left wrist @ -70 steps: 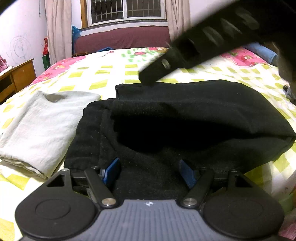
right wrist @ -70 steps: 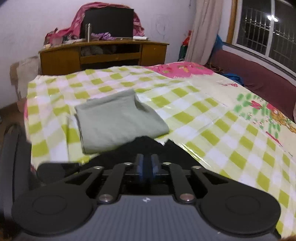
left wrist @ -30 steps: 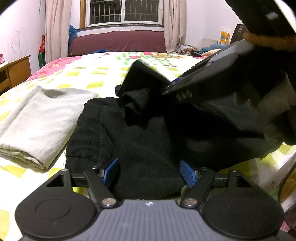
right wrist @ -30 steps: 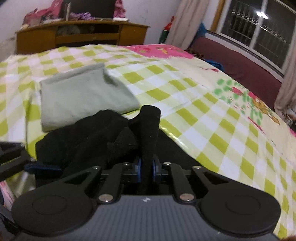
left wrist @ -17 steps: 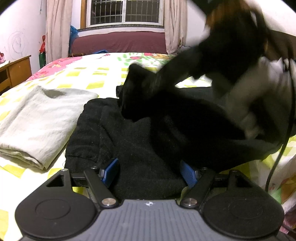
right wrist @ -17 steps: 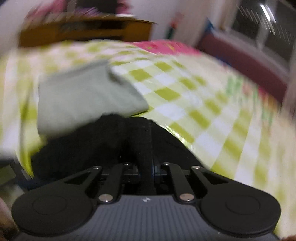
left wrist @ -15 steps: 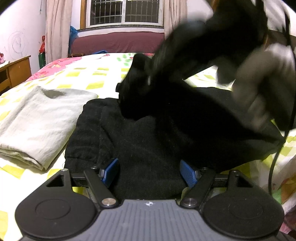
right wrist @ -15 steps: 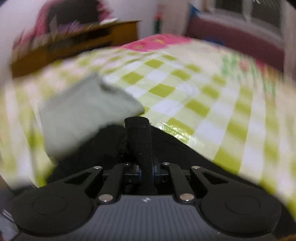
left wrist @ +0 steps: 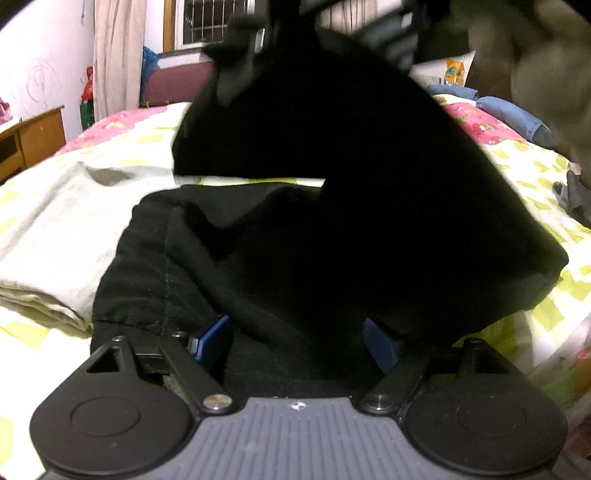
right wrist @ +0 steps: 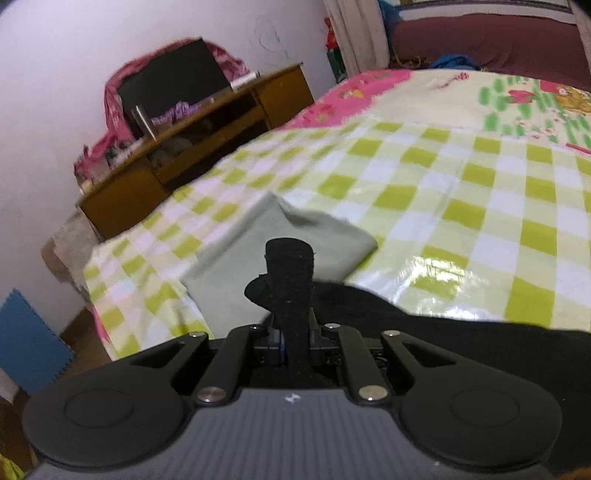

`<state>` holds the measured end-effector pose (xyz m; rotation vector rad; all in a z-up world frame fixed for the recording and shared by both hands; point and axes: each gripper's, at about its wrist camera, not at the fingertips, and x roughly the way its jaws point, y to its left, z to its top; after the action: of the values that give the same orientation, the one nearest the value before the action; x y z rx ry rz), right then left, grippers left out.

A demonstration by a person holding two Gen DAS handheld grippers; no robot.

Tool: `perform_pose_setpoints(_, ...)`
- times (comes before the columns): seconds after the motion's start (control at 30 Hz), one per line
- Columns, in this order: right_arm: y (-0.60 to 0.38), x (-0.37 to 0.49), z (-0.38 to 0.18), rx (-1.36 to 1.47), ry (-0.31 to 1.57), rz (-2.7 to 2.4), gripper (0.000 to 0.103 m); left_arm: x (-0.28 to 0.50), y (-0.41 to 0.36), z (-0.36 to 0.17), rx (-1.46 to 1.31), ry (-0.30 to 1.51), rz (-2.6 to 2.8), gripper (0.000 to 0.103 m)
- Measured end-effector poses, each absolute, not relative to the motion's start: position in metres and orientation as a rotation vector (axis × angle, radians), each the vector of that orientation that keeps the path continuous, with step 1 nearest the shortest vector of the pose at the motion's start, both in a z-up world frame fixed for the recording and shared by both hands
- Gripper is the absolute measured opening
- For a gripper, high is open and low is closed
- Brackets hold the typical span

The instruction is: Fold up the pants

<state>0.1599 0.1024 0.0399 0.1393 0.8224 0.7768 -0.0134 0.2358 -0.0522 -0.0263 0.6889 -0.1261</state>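
Black pants [left wrist: 280,258] lie on the checked bed, with one part pulled up into a dark tent that fills the upper middle of the left wrist view. My right gripper [right wrist: 295,339] is shut on a bunched fold of the pants [right wrist: 290,280], which sticks up between its jaws. Its ribbed housing [left wrist: 388,33] shows blurred at the top of the left wrist view. My left gripper [left wrist: 295,343] sits low at the near edge of the pants. Its jaws are opening, and the cloth lies loose between the blue pads [left wrist: 210,341].
A folded grey-green garment [left wrist: 55,229] lies just left of the pants, also seen as the grey-green garment [right wrist: 266,251]. The green checked sheet [right wrist: 461,192] stretches beyond. A wooden desk [right wrist: 192,147] stands past the bed edge. Blue clothing [left wrist: 517,118] lies far right, under a blurred hand [left wrist: 535,74].
My right gripper has risen and rolled with the black fold in it, so the lifted cloth now covers much more of the left wrist view. My left gripper's pads stand slightly wider apart.
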Motion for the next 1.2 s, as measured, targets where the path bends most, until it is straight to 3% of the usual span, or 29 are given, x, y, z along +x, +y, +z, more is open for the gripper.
perform_pose_setpoints(0.17, 0.113, 0.155, 0.063, 0.139, 0.750, 0.814, 0.008, -0.008, 0.235, -0.054, -0.032, 0.689, -0.140, 0.091)
perform_pose_setpoints(0.3, 0.150, 0.150, 0.010, -0.026, 0.863, 0.818, 0.009, -0.012, 0.236, -0.052, -0.045, 0.687, -0.137, 0.091)
perform_pose_setpoints(0.4, 0.164, 0.145, -0.031, -0.110, 0.979, 0.829, 0.020, -0.025, 0.240, -0.050, -0.038, 0.692, -0.131, 0.091)
perform_pose_setpoints(0.47, 0.161, 0.138, -0.029, -0.098, 0.954, 0.871, 0.034, -0.033, 0.241, -0.050, -0.038, 0.695, -0.129, 0.091)
perform_pose_setpoints(0.57, 0.161, 0.136, -0.024, -0.040, 0.959, 0.957, 0.046, -0.040, 0.242, -0.045, -0.041, 0.695, -0.118, 0.091)
perform_pose_setpoints(0.7, 0.163, 0.129, -0.021, 0.007, 0.978, 1.018, 0.044, -0.045, 0.242, -0.037, -0.059, 0.695, -0.092, 0.091)
perform_pose_setpoints(0.93, 0.141, 0.144, 0.022, -0.141, 0.774, 0.978, 0.043, -0.056, 0.250, -0.025, -0.146, 0.665, -0.065, 0.091)
perform_pose_setpoints(1.2, 0.088, 0.162, 0.015, -0.258, 0.801, 0.832, 0.043, -0.046, 0.278, -0.022, -0.356, 0.668, -0.053, 0.091)
